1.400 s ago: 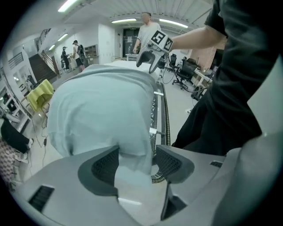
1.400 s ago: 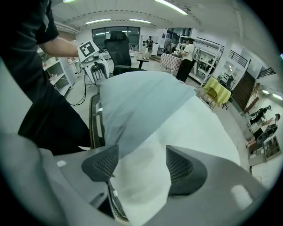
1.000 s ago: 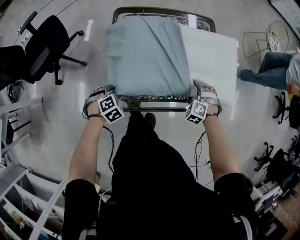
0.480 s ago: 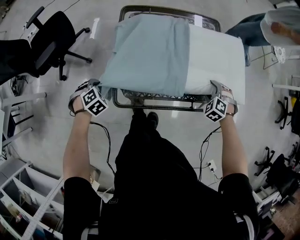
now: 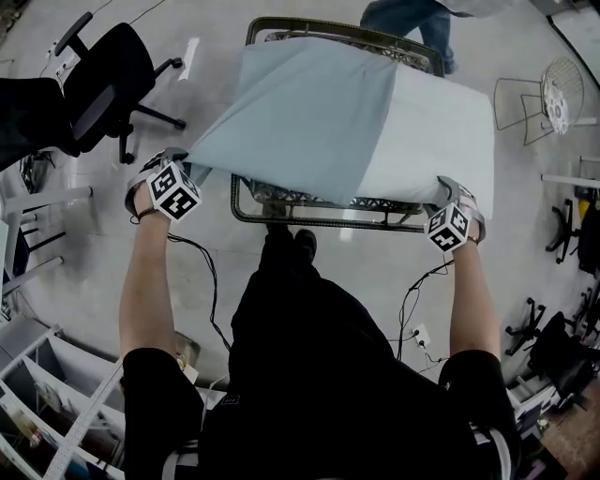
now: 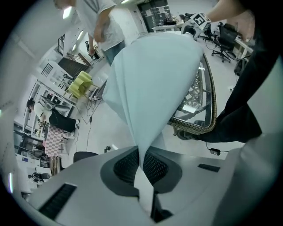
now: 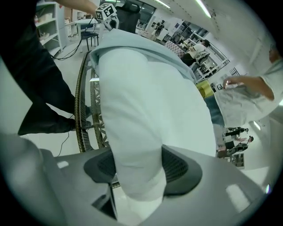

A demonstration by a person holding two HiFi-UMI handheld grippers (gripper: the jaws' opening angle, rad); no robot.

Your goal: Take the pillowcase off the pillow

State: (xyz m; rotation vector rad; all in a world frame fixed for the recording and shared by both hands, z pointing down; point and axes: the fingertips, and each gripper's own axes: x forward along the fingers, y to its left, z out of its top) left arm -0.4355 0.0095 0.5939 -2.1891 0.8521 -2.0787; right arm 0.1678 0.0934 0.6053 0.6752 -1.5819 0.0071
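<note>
A white pillow (image 5: 441,131) lies on a wicker-rimmed table (image 5: 281,217); a pale blue pillowcase (image 5: 300,112) still covers its left part. Off the table's near left corner, my left gripper (image 5: 187,161) is shut on the pillowcase's corner, and the cloth stretches taut from it. In the left gripper view the blue fabric (image 6: 154,79) runs down into the left gripper (image 6: 141,170). At the near right corner my right gripper (image 5: 442,190) holds the bare pillow. Its jaws have just been closing, and the thick white pillow corner (image 7: 150,110) fills the right gripper (image 7: 139,176).
A black office chair (image 5: 103,75) stands at the left and a wire chair (image 5: 553,89) at the right. A bystander's legs (image 5: 412,19) are beyond the table's far edge. Shelving (image 5: 47,394) sits at the lower left, and cables (image 5: 202,272) trail on the floor.
My left gripper has moved left with the pillowcase corner and my right gripper right with the pillow, so more white pillow shows. The bystander has walked from the right to behind the table.
</note>
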